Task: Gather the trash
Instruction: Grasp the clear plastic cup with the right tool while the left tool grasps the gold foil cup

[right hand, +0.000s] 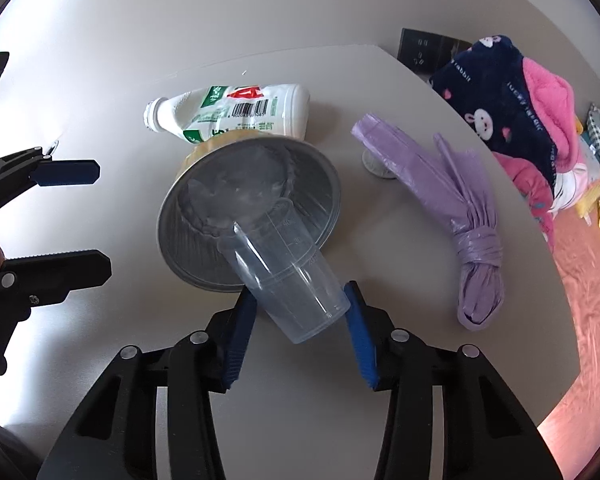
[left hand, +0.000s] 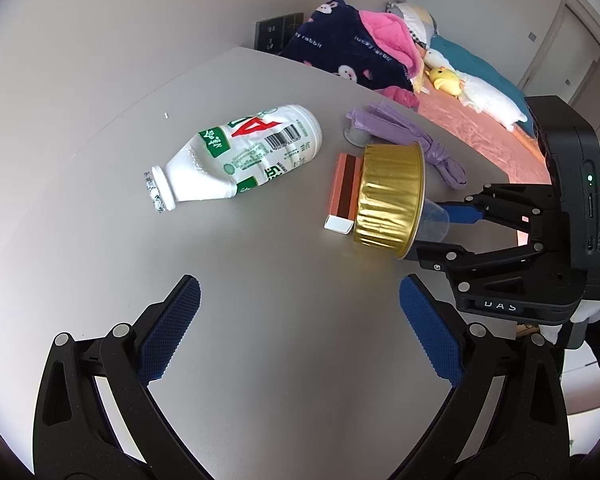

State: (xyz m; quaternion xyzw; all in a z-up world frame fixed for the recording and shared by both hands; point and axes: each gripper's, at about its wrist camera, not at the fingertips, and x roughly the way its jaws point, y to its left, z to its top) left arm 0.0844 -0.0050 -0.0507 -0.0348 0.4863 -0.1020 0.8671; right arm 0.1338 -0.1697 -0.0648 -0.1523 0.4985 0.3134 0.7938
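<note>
The right tool (right hand: 300, 312) grips a clear plastic cup (right hand: 288, 276) whose mouth sits inside a tilted foil bowl (right hand: 204, 224) on the worktop (left hand: 260, 320). The left tool (left hand: 300, 328) hangs open and empty. Next, I think, both go into the purple bag (right hand: 460, 216), which is knotted. The bowl partly hides a small box (left hand: 342, 196).

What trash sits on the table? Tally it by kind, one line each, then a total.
Plastic milk bottle, lying on its side: 1
Gold foil tray: 1
Clear measuring cup, between the right gripper pads: 1
Small orange-and-brown box: 1
Knotted purple bag: 1
Total: 5
</note>
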